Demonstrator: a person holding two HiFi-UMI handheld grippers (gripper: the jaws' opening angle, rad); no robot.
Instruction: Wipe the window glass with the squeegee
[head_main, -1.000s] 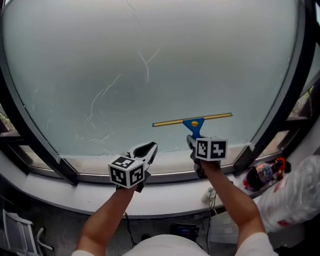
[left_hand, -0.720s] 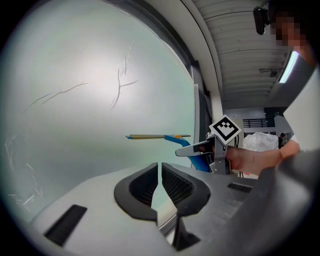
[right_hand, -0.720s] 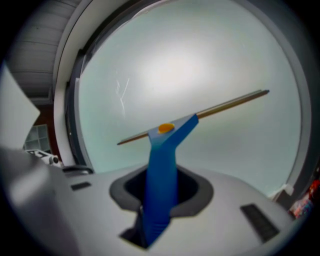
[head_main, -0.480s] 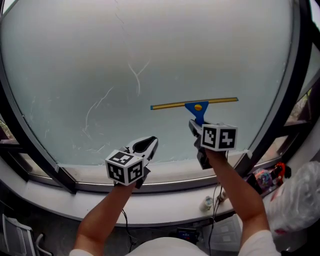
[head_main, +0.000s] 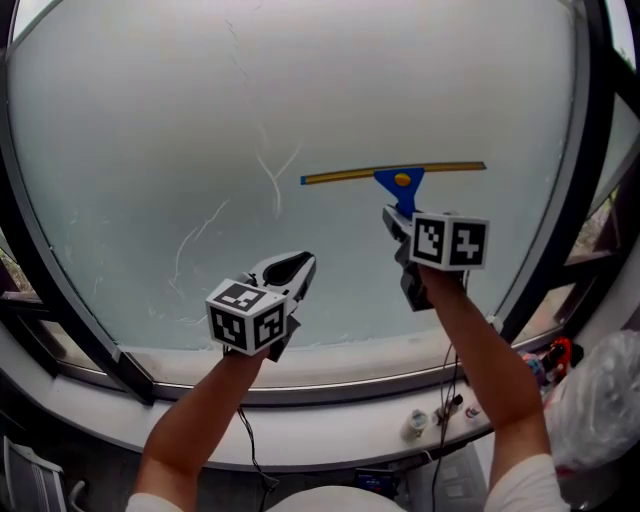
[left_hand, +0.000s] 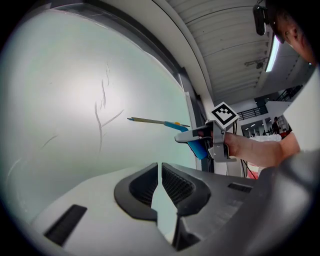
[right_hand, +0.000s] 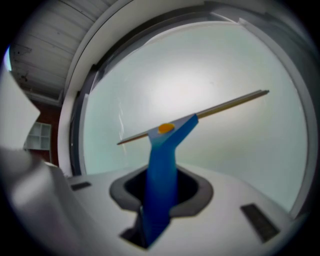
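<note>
squeegee (head_main: 398, 178) blade near-horizontal, handle pointing down

Bare glass (head_main: 130, 110) leftward — frame (head_main: 570, 210) close right

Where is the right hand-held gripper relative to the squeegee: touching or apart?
Touching. In the right gripper view, the blue handle of the squeegee runs down between the jaws of the right hand-held gripper, which are closed on it.
</note>
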